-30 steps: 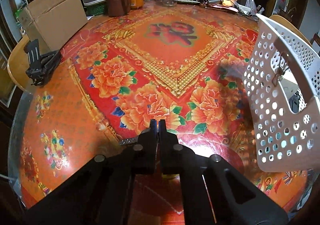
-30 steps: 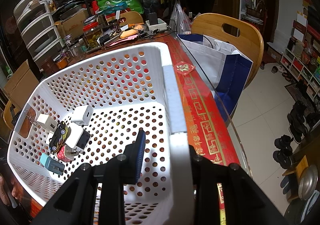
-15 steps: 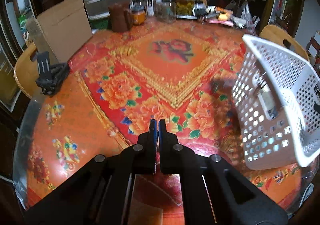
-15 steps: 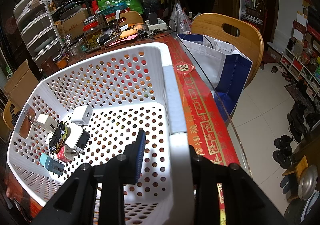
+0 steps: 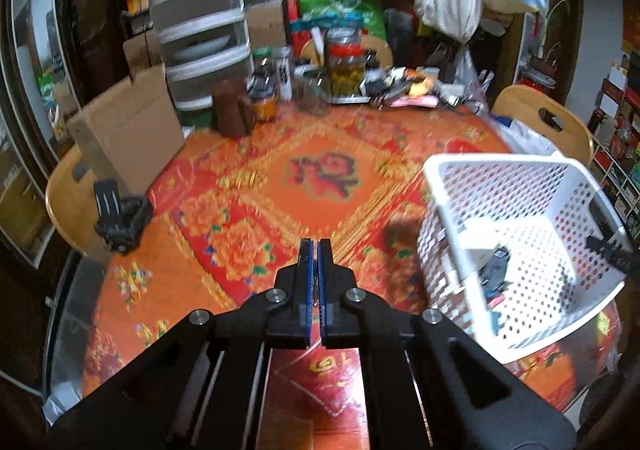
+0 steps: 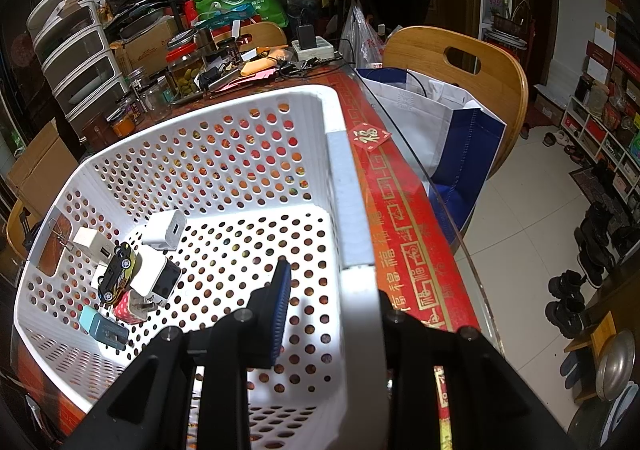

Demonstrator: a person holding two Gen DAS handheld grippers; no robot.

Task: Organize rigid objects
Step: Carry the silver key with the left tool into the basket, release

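1. Since a second ago the left gripper (image 5: 314,246) has lifted and drawn back from the table (image 5: 224,282): its view then looked down on the flowered cloth with the basket tipped up at the right edge, and now takes in the far shelves and jars, with the basket (image 5: 496,166) lower and more level. The right wrist view is all but unchanged.
2. The left gripper is narrow, its blue pads almost touching, with nothing between them.
3. The right gripper (image 6: 320,270) straddles the basket's near wall (image 6: 352,210), one finger inside and the other hidden behind the rim; it looks clamped on that wall, holding the basket.
4. The basket sits at the right side of the table, near the glass edge. Several small things lie heaped in its left corner: white chargers (image 6: 165,230), a toy car (image 6: 116,272) and a blue plug (image 6: 103,327).
5. Step in hand, as I judge it: the collecting looks done, and the basket is being steadied or moved.
6. The next move calls for a firm hold on the wall and a level carry, so the loose pieces do not slide.
7. The basket's long axis runs roughly away from the right gripper towards the jars, open top upward; the toy car lies slanted, though which end is its nose I cannot tell.
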